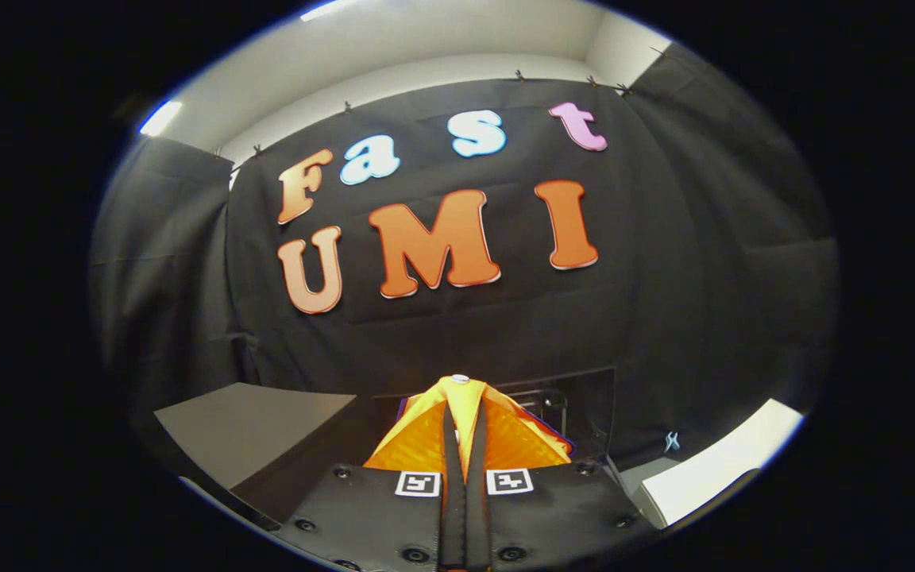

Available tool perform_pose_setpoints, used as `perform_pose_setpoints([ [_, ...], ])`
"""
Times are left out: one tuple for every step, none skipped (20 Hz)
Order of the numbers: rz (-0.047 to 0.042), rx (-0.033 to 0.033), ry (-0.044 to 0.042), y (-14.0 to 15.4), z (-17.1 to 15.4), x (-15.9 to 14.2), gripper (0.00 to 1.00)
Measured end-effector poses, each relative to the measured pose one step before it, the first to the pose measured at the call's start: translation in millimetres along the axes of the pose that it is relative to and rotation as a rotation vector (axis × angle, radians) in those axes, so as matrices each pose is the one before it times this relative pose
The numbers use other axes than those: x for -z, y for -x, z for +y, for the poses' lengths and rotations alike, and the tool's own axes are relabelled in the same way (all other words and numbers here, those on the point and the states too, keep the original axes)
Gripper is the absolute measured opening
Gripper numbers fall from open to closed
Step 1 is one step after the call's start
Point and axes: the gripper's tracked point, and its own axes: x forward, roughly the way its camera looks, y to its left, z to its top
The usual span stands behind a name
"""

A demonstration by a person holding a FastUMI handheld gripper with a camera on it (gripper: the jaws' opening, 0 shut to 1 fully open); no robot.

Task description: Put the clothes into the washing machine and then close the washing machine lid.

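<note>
**Tongs closed together, raised in front of the booth wall**

The tongs (462, 397) point forward and a little upward, toward the black cloth wall (664, 302) of the booth. The two fingers (426, 437) lie side by side and meet at their tips, with only a thin dark slit between them. So the tongs are narrow, fully closed, and I cannot see any cloth caught between them. A small pale round spot sits at the very tip where the fingers meet.

Each finger carries a small square marker (418, 483) at its base, on the dark body of the tool.

Beyond the fingers, just behind their tips, there is a dark boxy object (577, 405) with a shiny dark front and some frame parts inside; it may be the washing machine, but I cannot tell this for sure, and I cannot tell if its lid is up or down. The clothes I cannot make out from here.

To the left of the tongs lies a grey flat panel (251, 429), tilted in the view. To the right of the tongs is a white desk (720, 469) edge, and near it a small pale blue mark on the cloth.
</note>
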Motion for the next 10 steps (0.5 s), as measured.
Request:
perform_pose_setpoints([
  [0.02046,0.01566,-0.01432,-9.90,-8.73,12.94,0.08],
  [0.02185,0.01052,-0.00496,-9.88,-7.01,13.11,0.08],
  [0.02395,0.01160,0.00196,-9.27,-6.26,13.88,0.08],
  [0.01643,0.00892,0.00133,-7.99,-4.40,10.00,0.08],
  [0.02102,0.00773,0.00048,-10.53,-2.57,10.00,0.08],
  [0.02066,0.00452,-0.00269,-8.00,-0.69,8.59,0.08],
  [0.01935,-0.00343,0.00090,-6.71,1.76,8.47,0.08],
  [0.02163,-0.00125,0.00784,-6.34,1.39,9.73,0.08],
  [0.02229,-0.00501,0.00646,-6.14,1.62,9.19,0.08],
  [0.01772,0.00028,0.01038,-6.46,0.64,10.50,0.08],
])
